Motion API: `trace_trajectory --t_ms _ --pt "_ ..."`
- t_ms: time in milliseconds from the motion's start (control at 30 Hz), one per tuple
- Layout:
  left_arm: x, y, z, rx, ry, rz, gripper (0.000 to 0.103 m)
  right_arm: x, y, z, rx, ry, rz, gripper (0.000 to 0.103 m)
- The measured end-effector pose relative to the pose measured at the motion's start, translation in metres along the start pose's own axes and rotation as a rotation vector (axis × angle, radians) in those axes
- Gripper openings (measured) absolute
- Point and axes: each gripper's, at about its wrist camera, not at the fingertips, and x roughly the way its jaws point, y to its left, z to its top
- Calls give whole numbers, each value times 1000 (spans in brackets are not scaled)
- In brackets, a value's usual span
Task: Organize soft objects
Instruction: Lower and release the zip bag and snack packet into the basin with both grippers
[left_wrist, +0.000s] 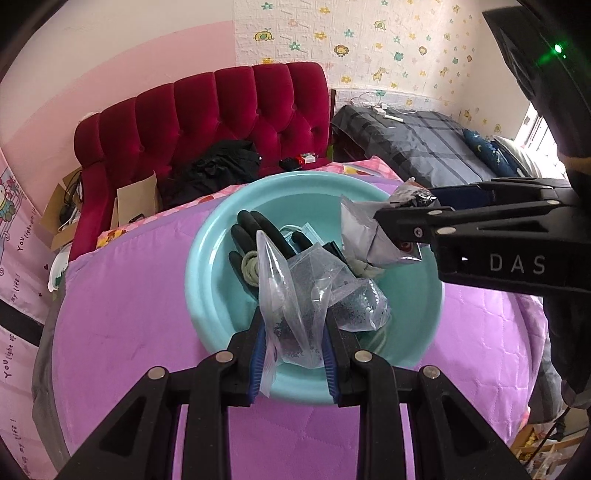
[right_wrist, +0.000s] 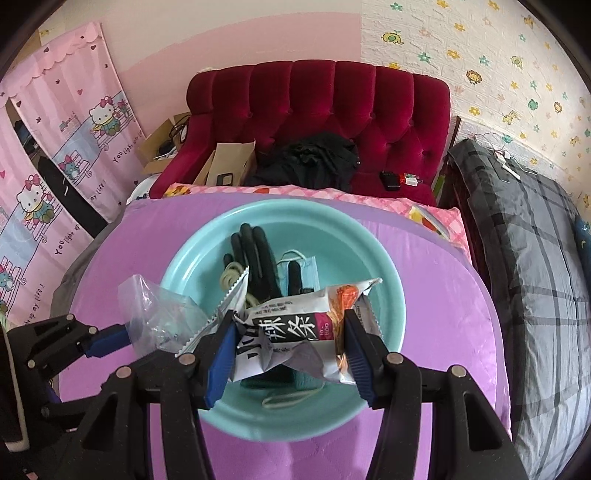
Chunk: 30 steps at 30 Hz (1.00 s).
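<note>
The left hand-held gripper (left_wrist: 295, 343) tilts steeply down over the round turquoise basin (left_wrist: 207, 280), its blue-padded fingers pinching a crinkled clear plastic bag (left_wrist: 291, 295) with dark specks inside. To its right, the right hand-held gripper (right_wrist: 291, 347), angled down alike, clamps a glossy silver-grey snack packet (right_wrist: 295, 328) with serrated ends just above the basin. Inside the smooth basin, which sits on a quilted purple bed cover (left_wrist: 129, 314), lie a black rubbery glove (right_wrist: 258, 254), a pale blue face mask (right_wrist: 308, 267) and a coil of pale cord (right_wrist: 231, 278).
</note>
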Motion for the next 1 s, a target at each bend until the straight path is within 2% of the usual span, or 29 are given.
trace_trajectory --t_ms 533,833,1000 --pt "55 9 24 -41 31 14 30 61 -18 27 55 32 5 59" --pt "62 9 24 -44 45 23 30 72 -25 26 84 24 20 60" --pt "65 8 24 -45 57 36 33 74 -24 28 82 20 14 66"
